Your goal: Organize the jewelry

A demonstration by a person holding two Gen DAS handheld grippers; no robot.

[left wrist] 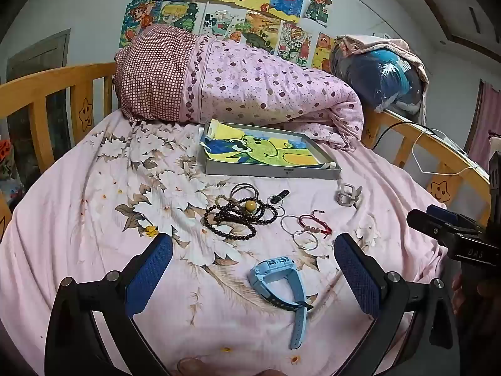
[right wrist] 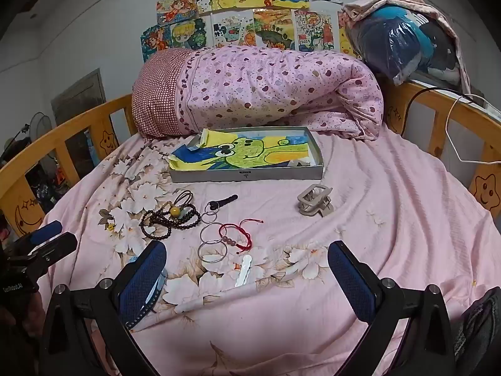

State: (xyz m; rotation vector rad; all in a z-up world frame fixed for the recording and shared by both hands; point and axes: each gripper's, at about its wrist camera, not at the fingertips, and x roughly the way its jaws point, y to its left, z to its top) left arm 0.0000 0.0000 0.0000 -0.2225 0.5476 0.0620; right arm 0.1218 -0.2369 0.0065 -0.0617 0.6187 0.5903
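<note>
Jewelry lies scattered on the pink floral bedsheet in front of a grey tray (left wrist: 272,172) (right wrist: 247,176) lined with a frog drawing. There are dark bead strings (left wrist: 238,216) (right wrist: 170,219), a red cord bracelet (left wrist: 314,224) (right wrist: 236,235), silver rings (left wrist: 300,233) (right wrist: 213,239), a grey claw clip (left wrist: 347,195) (right wrist: 314,203) and a white hair clip (right wrist: 245,271). A light-blue watch (left wrist: 278,282) lies between the wide-open fingers of my left gripper (left wrist: 253,239). My right gripper (right wrist: 247,247) is open and empty, just short of the rings and the white clip.
A rolled pink quilt (left wrist: 250,87) lies behind the tray against the wall. Wooden bed rails (left wrist: 56,81) (right wrist: 438,106) run along both sides, with a cable over the right one. A small black key-like piece (right wrist: 222,202) lies by the rings.
</note>
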